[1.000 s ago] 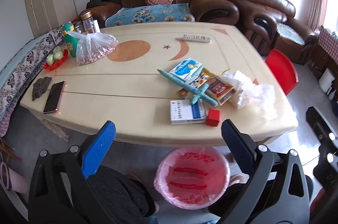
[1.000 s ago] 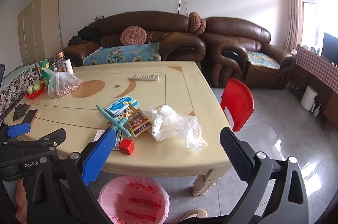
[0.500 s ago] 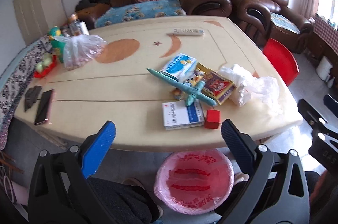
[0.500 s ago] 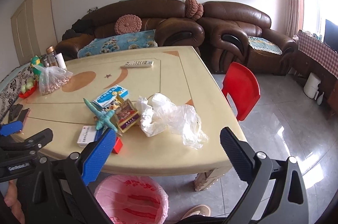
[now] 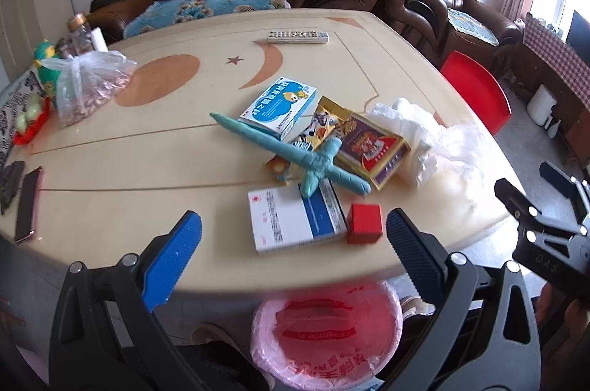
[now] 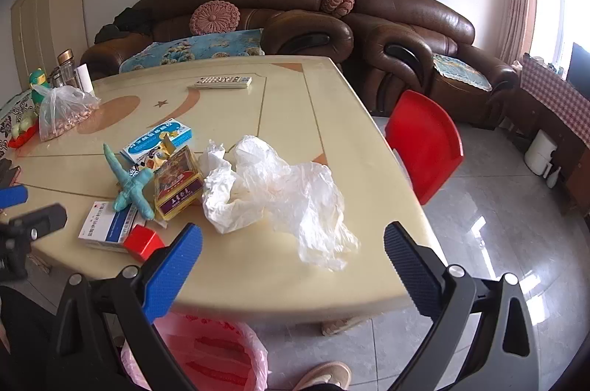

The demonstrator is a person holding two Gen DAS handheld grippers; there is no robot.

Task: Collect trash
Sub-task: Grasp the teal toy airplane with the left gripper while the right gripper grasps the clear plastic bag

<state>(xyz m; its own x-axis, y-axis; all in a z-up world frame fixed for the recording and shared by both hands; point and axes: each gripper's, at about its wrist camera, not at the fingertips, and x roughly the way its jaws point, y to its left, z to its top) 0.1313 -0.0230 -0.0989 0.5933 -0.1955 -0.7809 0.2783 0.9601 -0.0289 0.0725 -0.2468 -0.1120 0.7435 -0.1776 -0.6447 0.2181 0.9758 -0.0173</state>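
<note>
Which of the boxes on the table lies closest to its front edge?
The small red box, beside the white-and-blue medicine box; the other boxes lie farther back.

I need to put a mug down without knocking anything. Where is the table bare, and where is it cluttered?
Bare: the stretch between the phone and the white-and-blue box, and the far right corner beyond the remote. Crowded: the near middle, where the boxes, teal toy sword, red cube and crumpled plastic bag bunch together.

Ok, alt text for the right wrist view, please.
The open right gripper hovers at the near edge of a cream table, facing a crumpled clear plastic bag. Left of it lie boxes and a teal toy plane; a pink-lined bin stands below.
</note>
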